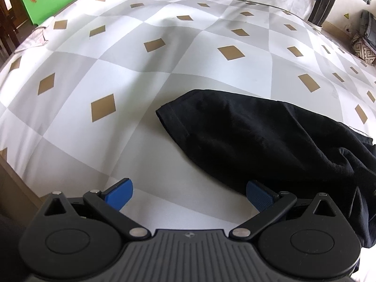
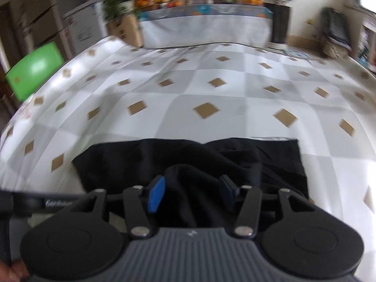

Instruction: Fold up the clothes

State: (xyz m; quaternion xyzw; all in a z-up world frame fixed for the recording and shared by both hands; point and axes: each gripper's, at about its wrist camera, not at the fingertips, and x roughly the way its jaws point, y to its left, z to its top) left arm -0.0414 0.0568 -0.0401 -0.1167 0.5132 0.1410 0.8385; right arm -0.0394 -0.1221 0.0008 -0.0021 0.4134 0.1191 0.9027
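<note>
A black garment [image 1: 258, 136] lies crumpled on the checked tablecloth [image 1: 117, 82] near the table's front edge, with a hemmed end pointing left. My left gripper [image 1: 189, 188] is open wide over bare cloth, and its right pad [image 1: 258, 195] sits at the garment's edge. In the right wrist view the garment [image 2: 117, 162] spreads across the front. My right gripper [image 2: 191, 181] hovers over it with its jaws partly apart. A raised fold of black cloth sits between the pads, but the blue face of the left pad [image 2: 156, 193] is bare and not pressing on it.
A green chair [image 2: 35, 70] stands at the table's left side. Behind the table is a second covered table [image 2: 206, 28] with fruit and jars, and a dark plant pot [image 2: 279, 23] stands beside it. A black bar of the other tool [image 2: 35, 202] crosses the lower left.
</note>
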